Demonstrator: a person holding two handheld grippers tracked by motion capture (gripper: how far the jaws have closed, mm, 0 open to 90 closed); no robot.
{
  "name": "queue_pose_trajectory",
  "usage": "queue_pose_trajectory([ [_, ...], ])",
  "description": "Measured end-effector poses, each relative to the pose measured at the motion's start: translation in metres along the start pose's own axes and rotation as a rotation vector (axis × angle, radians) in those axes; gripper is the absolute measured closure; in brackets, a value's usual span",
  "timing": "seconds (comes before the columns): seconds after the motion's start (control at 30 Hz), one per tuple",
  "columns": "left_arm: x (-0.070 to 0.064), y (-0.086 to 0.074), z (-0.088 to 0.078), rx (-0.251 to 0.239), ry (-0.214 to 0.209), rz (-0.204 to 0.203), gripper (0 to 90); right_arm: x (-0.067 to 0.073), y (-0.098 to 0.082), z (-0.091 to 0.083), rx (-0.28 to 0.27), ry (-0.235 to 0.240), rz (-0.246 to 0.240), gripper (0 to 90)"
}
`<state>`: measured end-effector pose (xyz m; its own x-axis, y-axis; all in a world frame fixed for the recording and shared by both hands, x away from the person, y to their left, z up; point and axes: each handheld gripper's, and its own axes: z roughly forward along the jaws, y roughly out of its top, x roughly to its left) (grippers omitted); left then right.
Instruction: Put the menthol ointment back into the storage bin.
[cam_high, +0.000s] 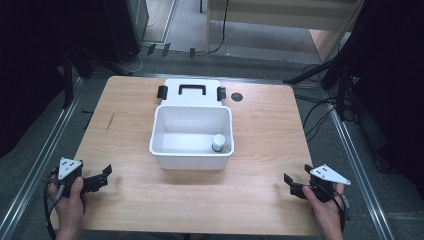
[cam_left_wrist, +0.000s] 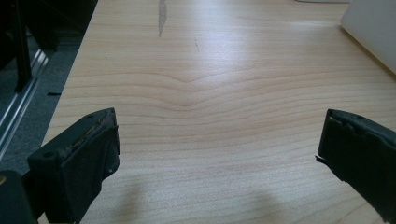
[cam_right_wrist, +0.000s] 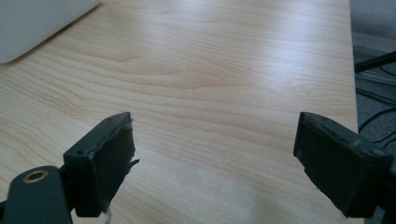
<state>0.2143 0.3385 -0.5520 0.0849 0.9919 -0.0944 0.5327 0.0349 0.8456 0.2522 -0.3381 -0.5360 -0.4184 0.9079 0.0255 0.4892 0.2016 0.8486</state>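
White bin (cam_high: 191, 150) mid-table, between and beyond left claw (cam_high: 102, 176), right claw (cam_high: 295, 186), both spread.

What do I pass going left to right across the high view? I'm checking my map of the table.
Left gripper → white bin → small jar inside it → right gripper.

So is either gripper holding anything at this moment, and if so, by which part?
Nothing is held. The left gripper and the right gripper both stand open over bare table, apart from the white box.
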Motion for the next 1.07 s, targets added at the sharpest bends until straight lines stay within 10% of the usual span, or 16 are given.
queue_pose_trajectory([
  [0.6,-0.001,0.000,0.000,-0.004,0.009,0.012,0.0,-0.009,-0.027,-0.026,-0.220,-0.088,0.155,13.1],
  [1.07,-0.001,0.000,0.000,0.001,0.007,0.013,0.0,-0.011,-0.027,-0.025,-0.201,-0.077,0.166,15.0],
])
